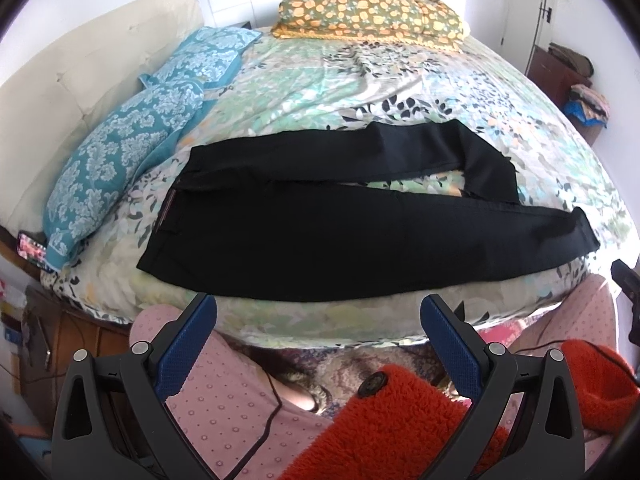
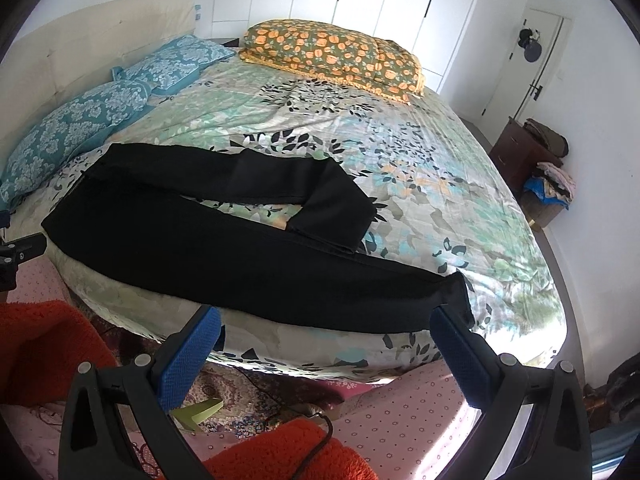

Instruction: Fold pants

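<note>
Black pants (image 1: 320, 232) lie flat on the bed near its front edge, waistband to the left. The near leg runs straight to the right. The far leg is bent, its lower part folded back toward the near leg (image 1: 488, 168). The pants also show in the right wrist view (image 2: 224, 248). My left gripper (image 1: 318, 312) is open and empty, held back from the bed edge in front of the pants' middle. My right gripper (image 2: 326, 324) is open and empty, just in front of the near leg's lower half, its right finger (image 2: 452, 332) near the hem.
The bed (image 1: 360, 92) has a floral sheet. Two blue pillows (image 1: 120, 148) lie at the left by the headboard, an orange floral pillow (image 1: 372, 12) at the far side. A brown cabinet (image 2: 520, 152) and piled clothes stand at the right wall. My pink-clad legs and red sleeves are below the grippers.
</note>
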Tool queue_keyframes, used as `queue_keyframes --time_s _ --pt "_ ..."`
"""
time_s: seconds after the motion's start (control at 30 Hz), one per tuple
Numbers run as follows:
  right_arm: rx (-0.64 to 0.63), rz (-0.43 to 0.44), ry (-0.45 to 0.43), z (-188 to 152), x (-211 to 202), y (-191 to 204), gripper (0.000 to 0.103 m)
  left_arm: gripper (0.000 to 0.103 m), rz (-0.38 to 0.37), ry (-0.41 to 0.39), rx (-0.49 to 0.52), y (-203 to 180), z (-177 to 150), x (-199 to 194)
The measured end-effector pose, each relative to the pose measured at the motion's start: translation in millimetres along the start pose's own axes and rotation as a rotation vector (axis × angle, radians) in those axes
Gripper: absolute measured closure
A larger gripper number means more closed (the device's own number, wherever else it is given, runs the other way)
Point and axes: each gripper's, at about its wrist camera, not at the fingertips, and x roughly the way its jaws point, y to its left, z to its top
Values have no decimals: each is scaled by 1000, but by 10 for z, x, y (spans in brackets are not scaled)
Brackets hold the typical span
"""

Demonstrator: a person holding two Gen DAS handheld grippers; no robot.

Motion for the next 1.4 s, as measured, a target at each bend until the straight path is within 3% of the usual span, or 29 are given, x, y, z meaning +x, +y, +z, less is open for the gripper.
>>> queue_keyframes --time_s 0.8,1.4 --pt "-114 45 -2 45 9 311 0 1 -19 14 -27 97 -39 33" --pt "-72 119 32 260 330 179 0 1 15 61 -20 -22 181 273"
